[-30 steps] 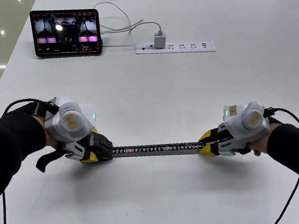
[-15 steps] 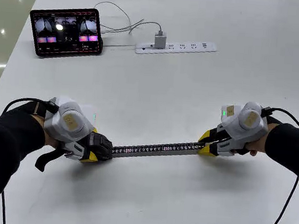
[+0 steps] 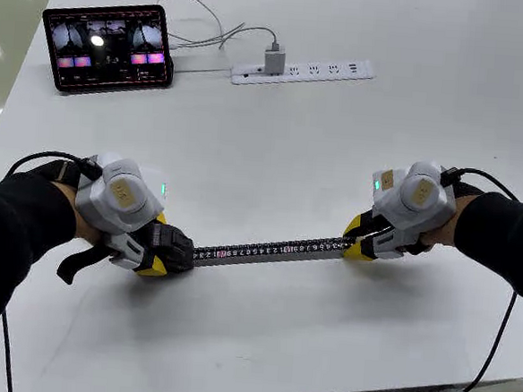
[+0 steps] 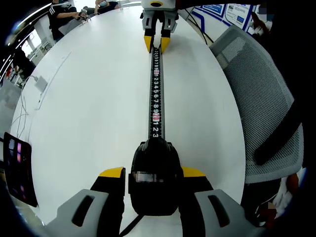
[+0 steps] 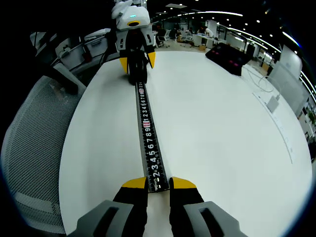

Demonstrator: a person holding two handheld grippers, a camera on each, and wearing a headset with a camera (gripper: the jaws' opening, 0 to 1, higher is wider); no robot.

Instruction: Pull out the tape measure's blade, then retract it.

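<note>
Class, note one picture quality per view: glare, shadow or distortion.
Head view: soft shadows under the left claw and right claw; floor glare top left. Left gripper view: fisheye bows the table edges; blade digits sharp. Right gripper view: ceiling lights arc.

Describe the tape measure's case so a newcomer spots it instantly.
On the white workbench, a numbered blade runs from the right hand-held gripper. The case is the black housing at its other end, clamped in the left hand-held gripper.
</note>
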